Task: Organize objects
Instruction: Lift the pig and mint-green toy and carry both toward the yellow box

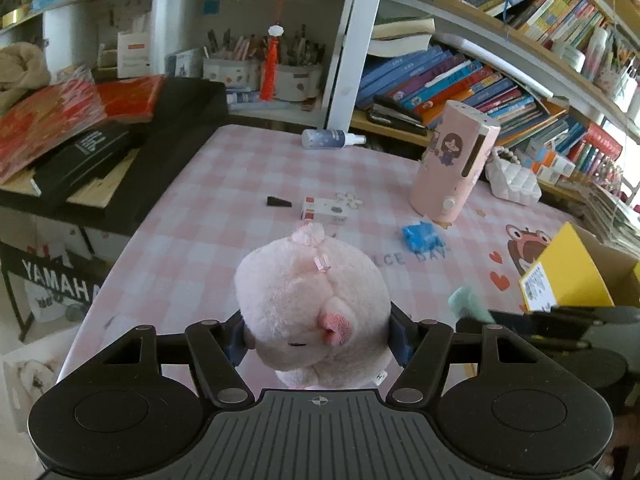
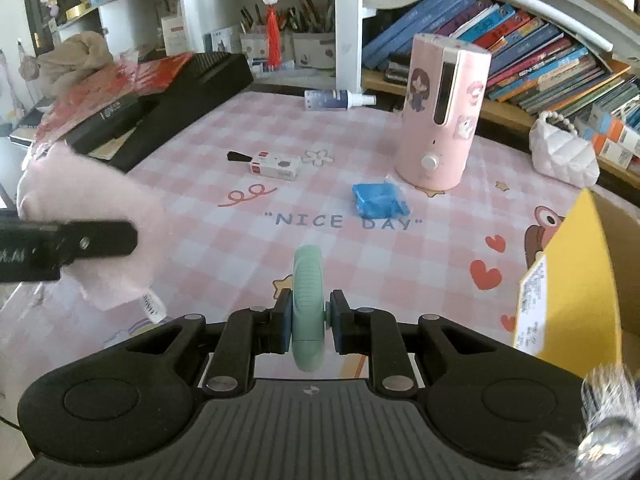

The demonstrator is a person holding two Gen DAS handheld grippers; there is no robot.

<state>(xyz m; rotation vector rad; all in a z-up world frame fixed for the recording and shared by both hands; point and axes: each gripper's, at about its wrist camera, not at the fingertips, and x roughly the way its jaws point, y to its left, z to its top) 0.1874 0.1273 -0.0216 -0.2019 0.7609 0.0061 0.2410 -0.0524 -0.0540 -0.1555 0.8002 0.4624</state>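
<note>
My left gripper (image 1: 316, 338) tilts down over the pink checked table (image 1: 224, 184), its jaws clamped on either side of a pink plush toy (image 1: 312, 312) that fills the lower middle of its view, bow end pointing away from me. My right gripper (image 2: 310, 316) tilts down likewise, squeezed tight on a thin mint-green disc (image 2: 307, 312) held on edge, long axis running straight ahead, at lower centre. A yellow box (image 2: 576, 280) stands at right.

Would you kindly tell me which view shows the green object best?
The right wrist view: the green object sits centred, clamped edge-on in the right gripper. The left wrist view catches only its blurred tip at the right edge.
</note>
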